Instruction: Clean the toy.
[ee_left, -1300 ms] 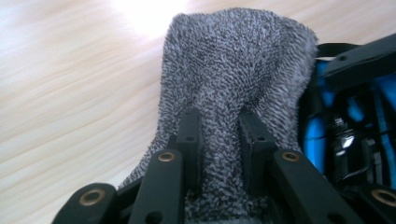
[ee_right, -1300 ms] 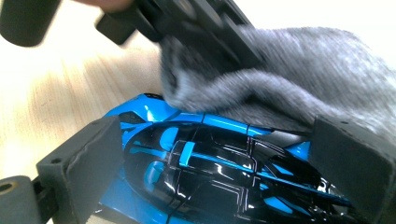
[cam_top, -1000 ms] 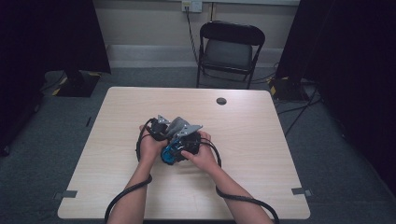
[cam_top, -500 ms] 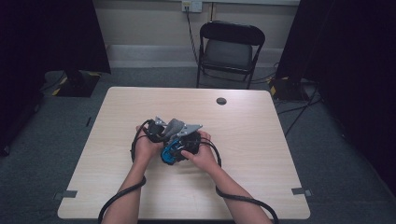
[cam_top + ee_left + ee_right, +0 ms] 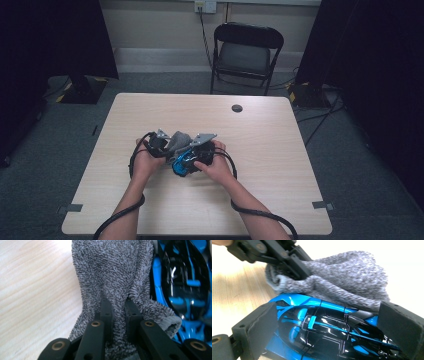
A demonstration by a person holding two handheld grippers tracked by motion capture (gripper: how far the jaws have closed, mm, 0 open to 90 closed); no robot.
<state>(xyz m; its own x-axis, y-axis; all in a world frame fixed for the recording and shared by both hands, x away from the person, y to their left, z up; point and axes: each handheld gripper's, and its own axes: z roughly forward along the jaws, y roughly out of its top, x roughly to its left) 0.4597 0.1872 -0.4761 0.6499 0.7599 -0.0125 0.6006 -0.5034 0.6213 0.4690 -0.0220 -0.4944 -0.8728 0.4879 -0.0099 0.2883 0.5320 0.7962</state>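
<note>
While my left tool [image 5: 117,312] pinches the grey sock [image 5: 112,272] over the blue toy car [image 5: 324,327] at mid-bench [image 5: 280,130], my right tool [image 5: 324,322] clamps the car; I should pull slowly, keeping both grips firm.

a light wood-grain table [image 5: 280,165] is seen on a grey carpeted floor [image 5: 350,150]. a small dark round disc [image 5: 237,108] is set into or laid on its far part, well apart from the rest. near the middle, a grey terry cloth [image 5: 178,141] and a blue and black toy car [image 5: 181,165] are found touching each other.
</note>
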